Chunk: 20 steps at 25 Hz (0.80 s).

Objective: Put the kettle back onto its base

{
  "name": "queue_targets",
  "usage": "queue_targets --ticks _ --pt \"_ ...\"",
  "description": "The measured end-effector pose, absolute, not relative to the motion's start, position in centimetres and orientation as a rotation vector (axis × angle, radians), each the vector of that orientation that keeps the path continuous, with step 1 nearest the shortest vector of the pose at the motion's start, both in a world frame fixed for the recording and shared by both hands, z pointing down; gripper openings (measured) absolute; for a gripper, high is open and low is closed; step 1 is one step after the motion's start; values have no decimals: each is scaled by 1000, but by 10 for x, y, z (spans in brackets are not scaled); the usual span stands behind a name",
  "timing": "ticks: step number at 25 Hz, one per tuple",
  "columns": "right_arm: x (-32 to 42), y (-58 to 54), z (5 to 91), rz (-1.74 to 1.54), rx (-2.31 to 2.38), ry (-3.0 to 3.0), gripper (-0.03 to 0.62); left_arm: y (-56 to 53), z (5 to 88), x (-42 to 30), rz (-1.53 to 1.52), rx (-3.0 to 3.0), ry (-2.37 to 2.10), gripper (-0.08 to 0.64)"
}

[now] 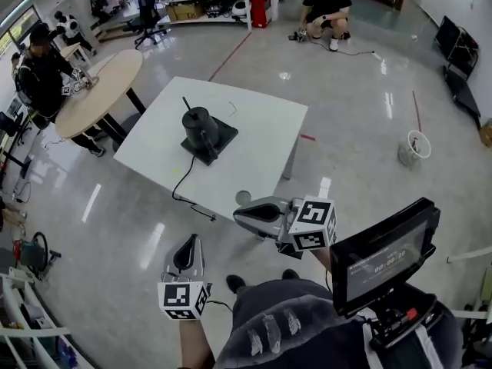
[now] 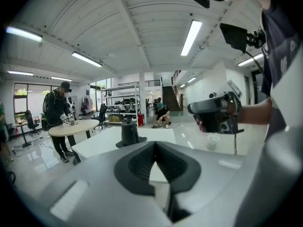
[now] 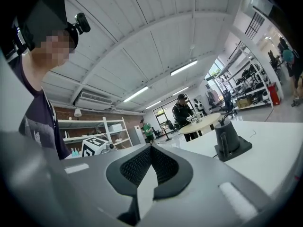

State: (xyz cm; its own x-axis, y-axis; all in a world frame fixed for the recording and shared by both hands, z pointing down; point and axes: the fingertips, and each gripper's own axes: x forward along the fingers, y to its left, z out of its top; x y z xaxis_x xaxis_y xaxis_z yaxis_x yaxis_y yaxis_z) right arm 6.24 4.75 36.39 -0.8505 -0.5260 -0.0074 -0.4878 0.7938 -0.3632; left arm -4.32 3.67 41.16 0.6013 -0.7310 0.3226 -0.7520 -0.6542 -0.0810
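A black kettle (image 1: 200, 123) stands on its flat black base (image 1: 217, 141) in the middle of a white table (image 1: 261, 121). It also shows in the left gripper view as the kettle (image 2: 128, 132), and in the right gripper view as the kettle (image 3: 226, 137) on the base (image 3: 239, 150). Both grippers hover over the floor near the person's body, well short of the table. My left gripper (image 1: 188, 241) points toward the table with its jaws together and nothing between them. My right gripper (image 1: 237, 215) points left, just off the table's near corner, also shut and empty.
A black cord (image 1: 183, 181) runs from the base over the table's near edge. A round wooden table (image 1: 96, 91) with a person stands at the left. A white bucket (image 1: 413, 147) sits on the floor at right. Someone crouches at the far end (image 1: 324, 10).
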Motion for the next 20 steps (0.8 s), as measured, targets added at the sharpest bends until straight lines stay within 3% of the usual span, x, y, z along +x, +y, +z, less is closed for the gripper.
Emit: queue_targets --ticks 8,20 --pt "86 88 386 -688 -691 2848 2 90 404 18 584 2744 -1246 2" --pt "36 119 380 -619 -534 2950 2 134 404 -36 559 2637 -1439 2"
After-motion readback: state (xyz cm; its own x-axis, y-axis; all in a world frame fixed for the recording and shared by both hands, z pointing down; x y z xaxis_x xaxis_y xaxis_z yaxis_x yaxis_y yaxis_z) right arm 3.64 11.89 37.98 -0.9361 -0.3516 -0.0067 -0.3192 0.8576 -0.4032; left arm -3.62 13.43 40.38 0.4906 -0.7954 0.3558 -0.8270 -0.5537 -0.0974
